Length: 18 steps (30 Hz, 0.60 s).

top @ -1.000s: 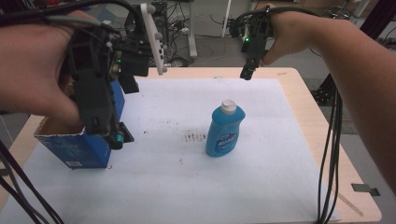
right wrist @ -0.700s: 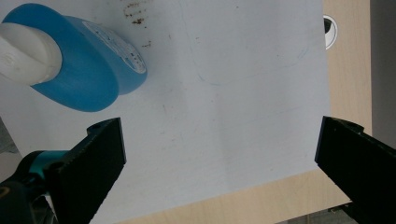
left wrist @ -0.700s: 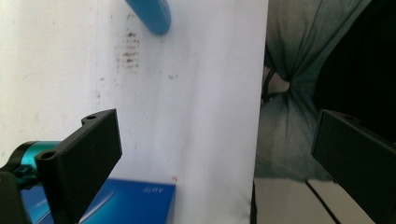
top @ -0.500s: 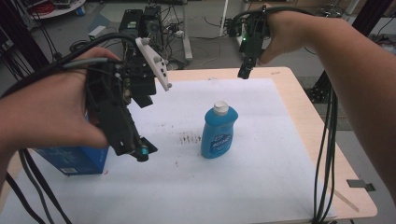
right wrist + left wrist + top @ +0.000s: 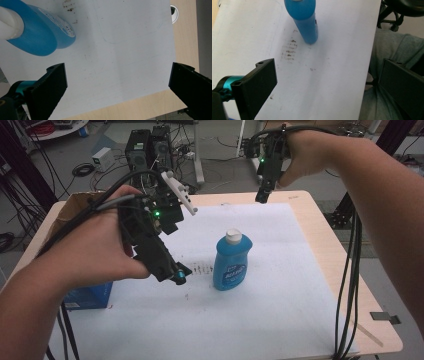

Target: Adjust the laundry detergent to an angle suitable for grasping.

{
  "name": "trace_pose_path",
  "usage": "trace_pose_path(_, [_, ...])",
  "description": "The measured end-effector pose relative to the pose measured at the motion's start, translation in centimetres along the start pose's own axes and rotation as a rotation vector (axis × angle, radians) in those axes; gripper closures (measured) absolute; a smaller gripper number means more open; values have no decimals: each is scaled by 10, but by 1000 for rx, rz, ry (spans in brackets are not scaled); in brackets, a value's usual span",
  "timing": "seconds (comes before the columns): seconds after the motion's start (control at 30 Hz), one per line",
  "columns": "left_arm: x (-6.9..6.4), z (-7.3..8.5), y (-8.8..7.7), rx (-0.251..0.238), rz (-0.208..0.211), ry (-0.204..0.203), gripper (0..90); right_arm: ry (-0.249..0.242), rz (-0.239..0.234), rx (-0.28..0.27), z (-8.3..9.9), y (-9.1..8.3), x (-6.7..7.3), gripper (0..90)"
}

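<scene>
High view: a blue dish soap bottle [image 5: 232, 262] with a white cap stands upright near the middle of the white sheet [image 5: 280, 320] on the table [image 5: 320, 225], holding blue liquid. Just left of it hovers the left gripper [image 5: 175, 272], jaws spread wide with nothing between them, as the left gripper view confirms. Dark smudges [image 5: 202, 268] mark the sheet between the two. A blue box [image 5: 90, 297] sits at the left edge; its contents are hidden. The right gripper [image 5: 262, 196] hangs over the far edge, jaws wide apart and empty.
</scene>
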<state>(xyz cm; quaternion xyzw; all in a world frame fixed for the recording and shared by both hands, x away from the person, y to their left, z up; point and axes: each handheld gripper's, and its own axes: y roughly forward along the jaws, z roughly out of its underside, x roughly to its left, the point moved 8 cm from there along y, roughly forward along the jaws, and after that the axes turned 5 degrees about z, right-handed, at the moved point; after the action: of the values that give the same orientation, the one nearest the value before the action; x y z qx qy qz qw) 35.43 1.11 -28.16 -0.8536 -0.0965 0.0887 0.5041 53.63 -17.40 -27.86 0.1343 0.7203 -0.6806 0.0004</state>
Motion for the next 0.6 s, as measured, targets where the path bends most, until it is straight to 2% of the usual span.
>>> trace_pose_path(0.17, [7, -8, 14, -25, 14, -21, 17, 8, -2, 4, 6, 2, -2, 9])
trace_pose_path(0.4, [18, -19, 28, -53, -3, -36, 17, 22, -3, 7, 14, 3, -3, 9])
trace_pose_path(0.47, [21, -24, 36, -83, -4, -58, 17, 33, -2, 15, 20, 3, -3, 9])
trace_pose_path(0.6, [23, -29, 48, -89, 1, -62, 17, 43, -1, 19, 25, 3, -3, 9])
